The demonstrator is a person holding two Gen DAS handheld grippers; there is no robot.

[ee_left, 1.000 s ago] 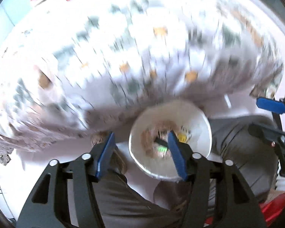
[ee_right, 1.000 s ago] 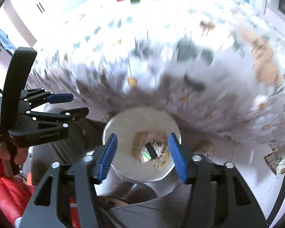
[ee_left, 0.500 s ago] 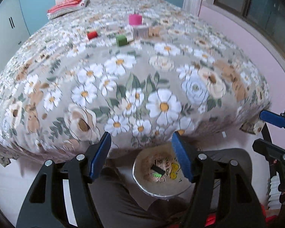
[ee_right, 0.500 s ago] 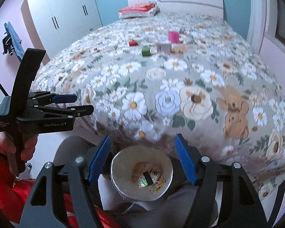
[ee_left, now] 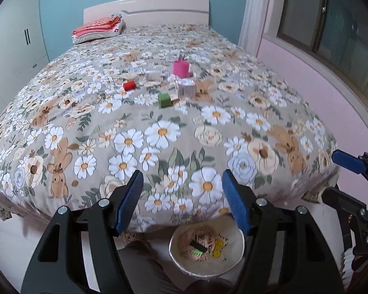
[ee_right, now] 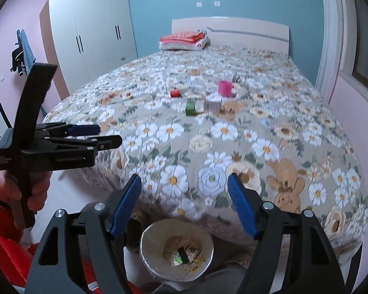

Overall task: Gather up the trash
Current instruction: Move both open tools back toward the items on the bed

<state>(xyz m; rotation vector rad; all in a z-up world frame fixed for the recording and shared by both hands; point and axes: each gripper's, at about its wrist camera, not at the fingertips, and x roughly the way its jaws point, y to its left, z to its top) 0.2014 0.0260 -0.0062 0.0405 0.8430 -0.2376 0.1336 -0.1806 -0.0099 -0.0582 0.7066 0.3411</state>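
Observation:
On the flowered bed cover (ee_left: 159, 132) lie a pink cup (ee_left: 181, 68) (ee_right: 225, 88), a red roll (ee_left: 129, 85) (ee_right: 175, 93), a green cube (ee_left: 164, 100) (ee_right: 190, 109) and a white box (ee_left: 187, 88) (ee_right: 213, 105). A white-lined bin (ee_left: 181, 262) (ee_right: 152, 237) holding wrappers stands on the floor at the bed's foot, below both grippers. My left gripper (ee_left: 181, 183) (ee_right: 108, 134) is open and holds nothing. My right gripper (ee_right: 184, 183) (ee_left: 338, 178) has its jaws opening, with nothing between them.
Folded red bedding (ee_left: 98, 27) lies at the headboard. A white wardrobe (ee_right: 93, 39) stands left of the bed, and a pink wall with a window (ee_left: 331, 24) runs along the right. A person's grey-trousered leg (ee_left: 139, 269) is beside the bin; a hand (ee_right: 36, 191) holds the left gripper.
Both grippers have risen from close over the bin and tipped upward, so the bed top has come into view. The bin has shrunk toward the bottom edge. Both jaws stand wider.

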